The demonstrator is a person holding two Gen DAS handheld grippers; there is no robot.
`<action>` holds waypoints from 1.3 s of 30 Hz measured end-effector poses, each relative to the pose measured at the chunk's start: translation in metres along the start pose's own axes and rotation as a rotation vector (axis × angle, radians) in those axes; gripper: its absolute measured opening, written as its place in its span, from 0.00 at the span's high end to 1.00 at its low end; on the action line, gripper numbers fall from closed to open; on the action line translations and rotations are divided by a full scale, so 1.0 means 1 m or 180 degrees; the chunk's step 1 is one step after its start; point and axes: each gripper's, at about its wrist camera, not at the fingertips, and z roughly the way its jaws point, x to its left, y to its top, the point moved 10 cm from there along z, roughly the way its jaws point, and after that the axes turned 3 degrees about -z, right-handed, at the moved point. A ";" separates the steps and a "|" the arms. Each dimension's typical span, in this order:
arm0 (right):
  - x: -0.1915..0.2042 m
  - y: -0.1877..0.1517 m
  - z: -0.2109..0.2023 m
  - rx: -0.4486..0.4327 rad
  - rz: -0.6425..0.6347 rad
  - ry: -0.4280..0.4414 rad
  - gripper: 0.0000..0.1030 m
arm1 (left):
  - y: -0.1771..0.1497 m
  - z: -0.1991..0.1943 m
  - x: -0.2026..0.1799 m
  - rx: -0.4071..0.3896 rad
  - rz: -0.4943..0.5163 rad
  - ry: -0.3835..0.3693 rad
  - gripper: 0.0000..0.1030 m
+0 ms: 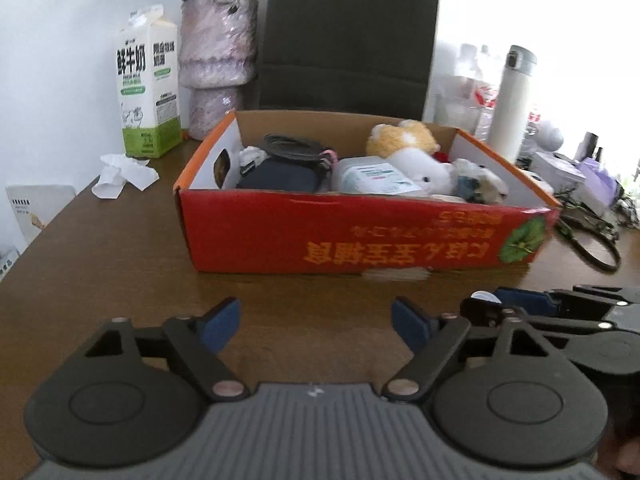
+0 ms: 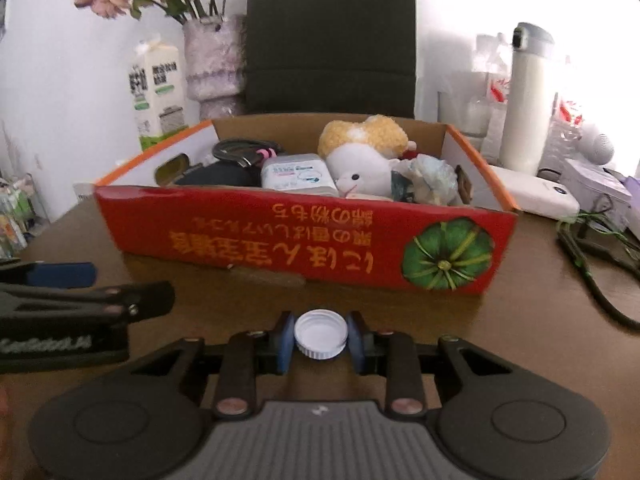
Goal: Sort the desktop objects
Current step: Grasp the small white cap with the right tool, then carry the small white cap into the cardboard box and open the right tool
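Observation:
A white bottle cap [image 2: 320, 334] sits between the blue pads of my right gripper [image 2: 320, 340], which press on both its sides just above the brown table. In the left wrist view the same cap [image 1: 486, 298] peeks out at the right gripper's tips [image 1: 516, 305]. My left gripper [image 1: 316, 322] stands open over bare table, nothing between its fingers. Behind both stands a red cardboard box [image 1: 360, 236] [image 2: 280, 236] holding a plush toy [image 2: 360, 160], a wipes pack [image 2: 298, 176], a dark pouch [image 1: 280, 178] and cables.
A milk carton [image 1: 146, 88], crumpled tissue [image 1: 124, 172] and a vase of flowers [image 1: 218, 64] stand at the back left. A white flask [image 2: 526, 100], bottles, a power bank [image 2: 536, 196] and cords [image 2: 592, 256] crowd the right. A dark chair back [image 1: 348, 36] rises behind the box.

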 end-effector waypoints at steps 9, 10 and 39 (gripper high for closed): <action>-0.008 -0.027 -0.110 -0.0321 0.0191 0.0032 0.74 | -0.045 -0.080 -0.043 -0.0117 0.0198 -0.0239 0.77; -0.008 -0.032 -0.121 -0.0352 0.0209 0.0028 0.74 | -0.051 -0.089 -0.047 -0.0122 0.0196 -0.0254 0.79; -0.001 -0.135 -0.291 -0.0824 0.0242 -0.0072 0.74 | -0.138 -0.229 -0.075 -0.0278 0.0181 -0.0217 0.95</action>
